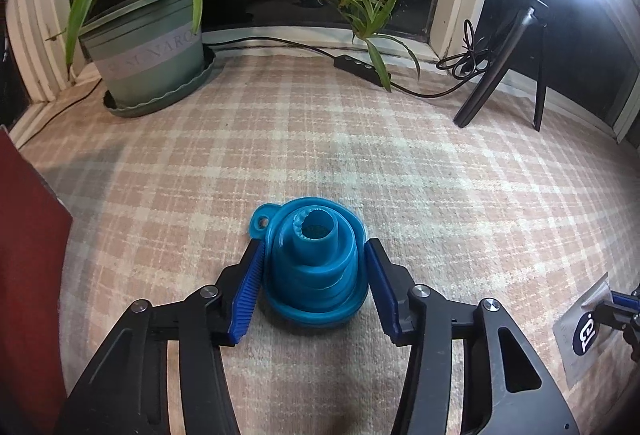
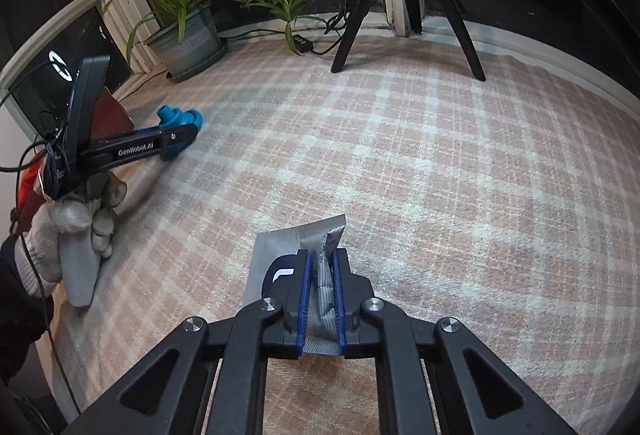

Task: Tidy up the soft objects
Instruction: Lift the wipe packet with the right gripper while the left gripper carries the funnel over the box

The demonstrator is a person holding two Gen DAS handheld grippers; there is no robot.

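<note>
A blue collapsible silicone funnel stands wide end down on the checked cloth. My left gripper straddles it, a blue pad close against each side; the funnel looks undeformed, so the jaws read as open. In the right wrist view the funnel shows beyond the left gripper, which a gloved hand holds. My right gripper is shut on a grey foil sachet, crumpling its right edge between the pads. The sachet also shows at the right edge of the left wrist view.
A potted spider plant stands at the back left by the window. A lamp on a black tripod stands at the back right, its cable and switch box along the sill. A dark red object borders the cloth's left side.
</note>
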